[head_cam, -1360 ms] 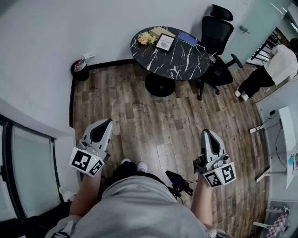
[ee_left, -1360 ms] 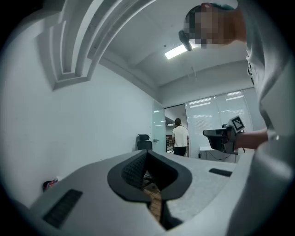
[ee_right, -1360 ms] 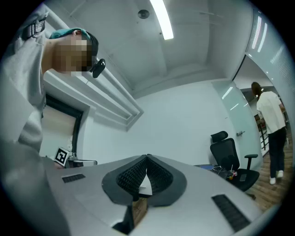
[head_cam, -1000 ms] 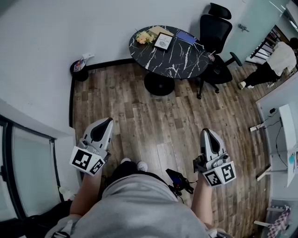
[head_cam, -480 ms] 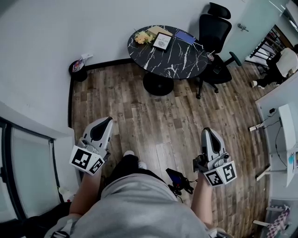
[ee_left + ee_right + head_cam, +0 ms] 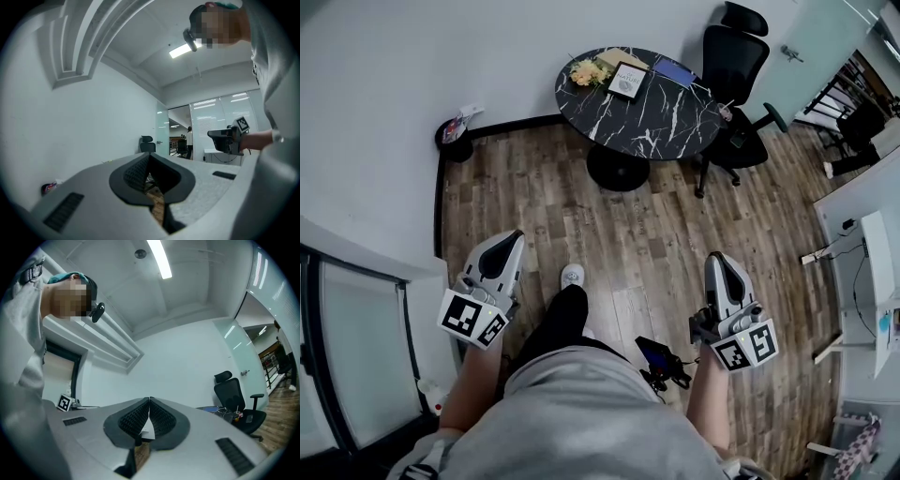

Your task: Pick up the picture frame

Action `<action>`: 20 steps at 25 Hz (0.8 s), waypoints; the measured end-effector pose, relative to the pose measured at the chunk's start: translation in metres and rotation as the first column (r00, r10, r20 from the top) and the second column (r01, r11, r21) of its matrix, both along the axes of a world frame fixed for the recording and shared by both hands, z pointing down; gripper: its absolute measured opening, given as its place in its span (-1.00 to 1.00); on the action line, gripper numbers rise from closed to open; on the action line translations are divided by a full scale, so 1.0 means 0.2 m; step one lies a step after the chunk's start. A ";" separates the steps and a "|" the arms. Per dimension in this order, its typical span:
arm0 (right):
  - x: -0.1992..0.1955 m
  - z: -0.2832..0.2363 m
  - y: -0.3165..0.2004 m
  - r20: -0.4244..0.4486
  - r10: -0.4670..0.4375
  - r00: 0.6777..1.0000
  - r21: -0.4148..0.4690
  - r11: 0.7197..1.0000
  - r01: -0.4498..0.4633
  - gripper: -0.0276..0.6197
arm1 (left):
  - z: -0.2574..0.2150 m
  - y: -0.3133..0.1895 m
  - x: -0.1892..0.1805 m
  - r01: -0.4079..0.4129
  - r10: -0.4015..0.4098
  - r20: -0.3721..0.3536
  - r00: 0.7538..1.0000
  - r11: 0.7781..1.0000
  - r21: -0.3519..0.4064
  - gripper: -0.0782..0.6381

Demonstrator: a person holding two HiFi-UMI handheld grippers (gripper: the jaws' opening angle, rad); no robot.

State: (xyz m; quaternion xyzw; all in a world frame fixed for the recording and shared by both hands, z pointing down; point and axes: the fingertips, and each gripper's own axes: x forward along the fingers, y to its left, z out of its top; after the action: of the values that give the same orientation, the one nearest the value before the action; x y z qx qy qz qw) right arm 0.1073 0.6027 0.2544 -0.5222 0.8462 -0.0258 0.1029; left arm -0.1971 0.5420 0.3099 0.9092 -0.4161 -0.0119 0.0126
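Note:
The picture frame (image 6: 627, 81), black-edged with a white mat, lies on a round black marble table (image 6: 649, 117) at the far side of the room, seen only in the head view. Both grippers are held out level over the wood floor, far short of the table. My left gripper (image 6: 516, 234) is shut with nothing in it, its pads meeting at the tip (image 6: 149, 154). My right gripper (image 6: 713, 257) is also shut and empty, its pads together (image 6: 149, 399).
Yellow flowers (image 6: 584, 71) and a blue notebook (image 6: 675, 73) share the table with the frame. A black office chair (image 6: 736, 66) stands to the table's right. A small round stand (image 6: 453, 131) sits by the left wall. A white desk (image 6: 874, 272) is at the right.
My foot has stepped forward across the floor and both grippers moved ahead with my body. The person at the far right has walked mostly out of the picture.

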 end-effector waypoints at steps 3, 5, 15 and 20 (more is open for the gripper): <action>0.01 0.00 -0.07 -0.006 0.003 1.000 -0.007 1.000 -0.003 -0.83 | 0.00 -0.08 0.00 -0.001 0.001 -0.006 1.000 1.000 0.002 -0.76; 0.01 0.00 -0.13 -0.010 0.006 1.000 -0.009 1.000 -0.006 -0.83 | 0.00 -0.15 0.01 -0.002 0.003 -0.011 1.000 1.000 0.003 -0.76; 0.01 0.00 -0.53 -0.006 -0.002 1.000 -0.028 1.000 0.002 -0.83 | 0.01 -0.56 0.02 -0.004 0.003 -0.022 1.000 1.000 -0.009 -0.76; 0.01 -0.03 -0.76 -0.006 0.002 1.000 -0.027 1.000 -0.002 -0.83 | 0.00 -0.81 0.04 -0.012 0.011 -0.023 1.000 1.000 -0.015 -0.76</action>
State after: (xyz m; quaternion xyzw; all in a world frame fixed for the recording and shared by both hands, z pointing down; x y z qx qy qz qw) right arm 0.1099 0.4502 0.2490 -0.5246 0.8455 -0.0357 0.0933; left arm -0.1896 0.3796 0.3094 0.9112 -0.4108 -0.0192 0.0245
